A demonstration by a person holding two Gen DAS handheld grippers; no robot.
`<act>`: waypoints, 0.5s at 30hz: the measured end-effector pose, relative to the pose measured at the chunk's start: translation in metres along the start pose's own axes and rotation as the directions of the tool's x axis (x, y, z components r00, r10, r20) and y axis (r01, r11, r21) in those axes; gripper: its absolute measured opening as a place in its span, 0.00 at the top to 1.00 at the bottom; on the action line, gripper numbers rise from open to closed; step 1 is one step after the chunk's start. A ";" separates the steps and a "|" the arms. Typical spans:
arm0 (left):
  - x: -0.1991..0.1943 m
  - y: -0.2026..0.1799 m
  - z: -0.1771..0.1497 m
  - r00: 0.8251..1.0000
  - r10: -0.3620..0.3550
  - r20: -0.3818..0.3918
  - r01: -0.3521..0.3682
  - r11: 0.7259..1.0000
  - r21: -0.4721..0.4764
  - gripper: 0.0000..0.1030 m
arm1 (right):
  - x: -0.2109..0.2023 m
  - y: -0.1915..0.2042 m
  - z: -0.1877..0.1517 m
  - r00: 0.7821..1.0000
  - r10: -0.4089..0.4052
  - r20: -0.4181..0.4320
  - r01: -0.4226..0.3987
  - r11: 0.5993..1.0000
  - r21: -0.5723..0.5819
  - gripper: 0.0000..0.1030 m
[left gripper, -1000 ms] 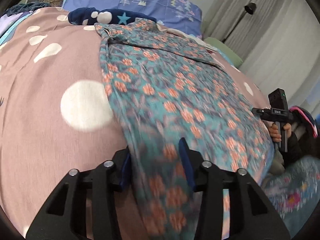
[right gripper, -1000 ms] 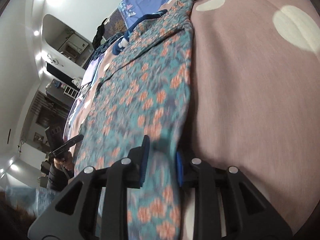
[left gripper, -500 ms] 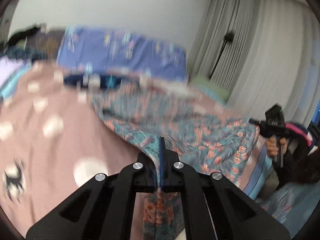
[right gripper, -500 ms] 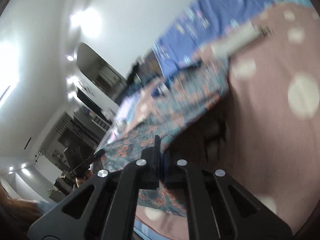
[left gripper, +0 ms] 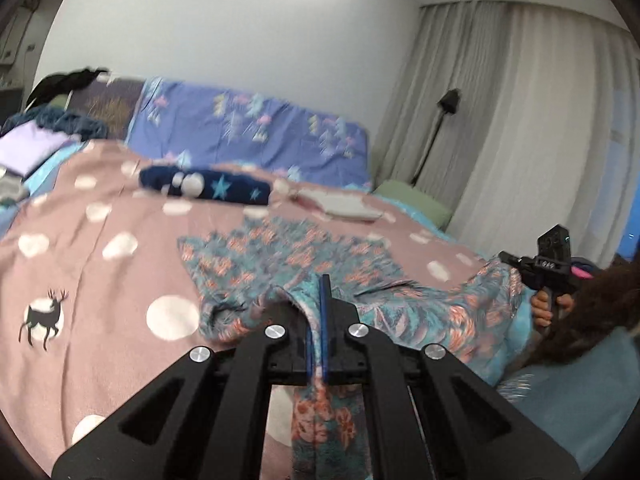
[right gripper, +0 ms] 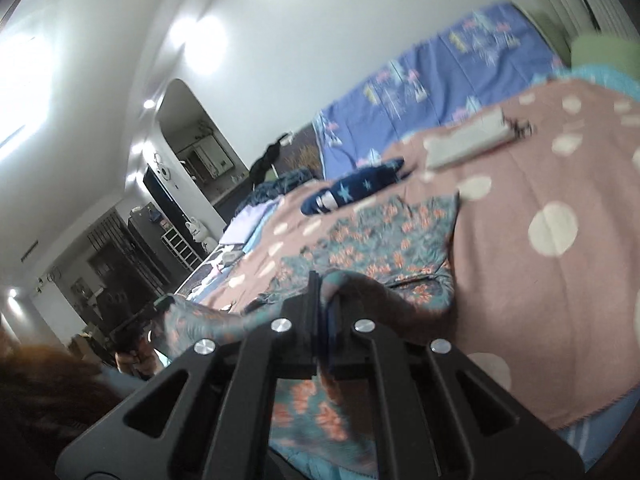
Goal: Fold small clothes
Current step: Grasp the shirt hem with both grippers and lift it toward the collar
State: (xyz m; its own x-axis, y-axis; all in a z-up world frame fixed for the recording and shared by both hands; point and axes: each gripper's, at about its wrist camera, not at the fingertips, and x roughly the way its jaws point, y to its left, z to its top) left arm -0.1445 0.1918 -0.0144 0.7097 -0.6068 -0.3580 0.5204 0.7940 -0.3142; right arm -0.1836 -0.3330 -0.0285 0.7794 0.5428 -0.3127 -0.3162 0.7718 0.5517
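Both tongs are clamped tight on the near hem of the flowered garment (left gripper: 304, 256), one at each near corner: the left gripper (left gripper: 318, 312) pinches a fold of cloth that hangs below its closed blue pads, and the right gripper (right gripper: 324, 308) does the same at the other corner, its pads shut with fabric bunched between them. The garment lies ahead of both tongs, its far half flat on the pink spotted blanket (left gripper: 100, 280), its near edge lifted off the bed and sagging in a soft curve between the two grips. Its long axis runs away from the person toward the blue pillow (left gripper: 248, 136), so the fold, I'd judge, means carrying the held hem forward over the flat part; neither hand looks nearer to it than the other. The cloth is thin, limp and teal with orange blossoms, and it creases easily. Beyond it lie a navy starred piece (left gripper: 208, 186) and a folded grey one (left gripper: 344, 206).
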 end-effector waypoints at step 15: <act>0.188 0.106 0.063 0.968 0.161 -0.193 -0.191 0.970 -0.149 0.97 | 0.198 -0.099 0.087 0.960 -0.237 -0.152 0.250 0.965 0.077 0.97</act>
State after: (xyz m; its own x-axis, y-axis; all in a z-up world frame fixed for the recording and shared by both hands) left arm 0.0735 0.1642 -0.0597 0.6787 -0.4666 -0.5671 0.2987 0.8809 -0.3672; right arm 0.0488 -0.3308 -0.0781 0.7406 0.3885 -0.5483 -0.0684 0.8552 0.5137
